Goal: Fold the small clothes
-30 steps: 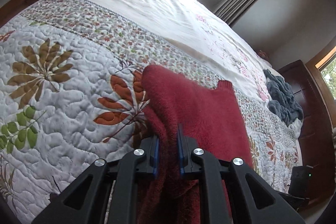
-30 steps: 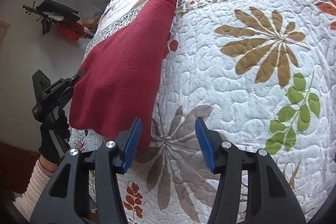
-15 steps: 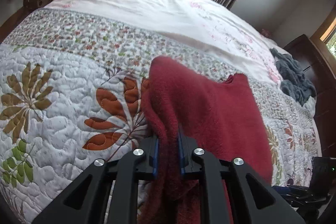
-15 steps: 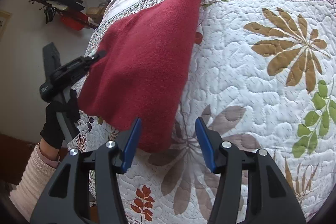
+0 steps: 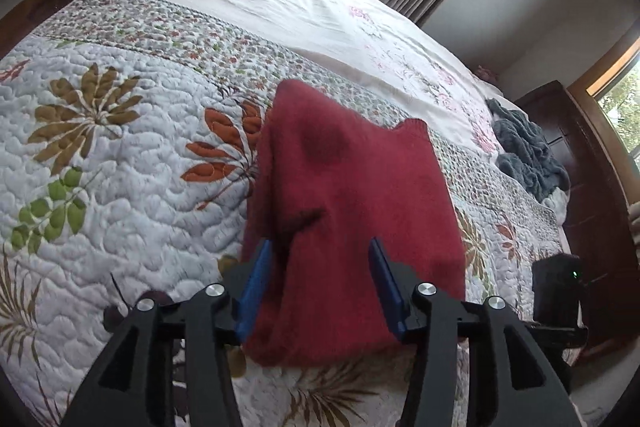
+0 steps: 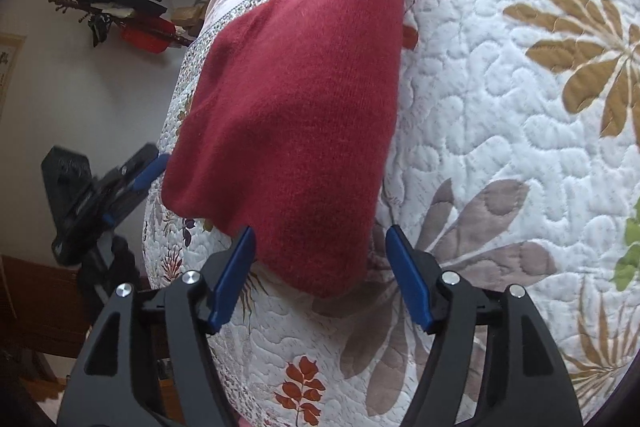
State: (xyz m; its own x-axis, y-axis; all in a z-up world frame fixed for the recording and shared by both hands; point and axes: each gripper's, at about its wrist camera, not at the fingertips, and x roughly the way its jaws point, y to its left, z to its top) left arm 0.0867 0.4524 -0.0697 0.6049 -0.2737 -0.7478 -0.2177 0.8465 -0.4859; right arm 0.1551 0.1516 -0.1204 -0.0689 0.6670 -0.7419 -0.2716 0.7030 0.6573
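Both grippers are standing with jaws spread now. At the bottom of the left wrist frame, the left gripper (image 5: 318,281), which was clamped on the fuzzy dark-red knitted garment (image 5: 352,211) a moment ago, is letting it go: the blue pads are sitting either side of the near hem, not pinching it. Low in the right wrist frame, the right gripper (image 6: 320,273) is likewise gaping around the garment's near corner, holding nothing. The garment is lying folded on the white quilted leaf-print bedspread (image 5: 120,155), its ribbed edge reaching toward the upper centre. This fold is probably laid, so fresh grips come next. Farther off, at the right edge, a crumpled grey-blue cloth (image 5: 524,155) is waiting.
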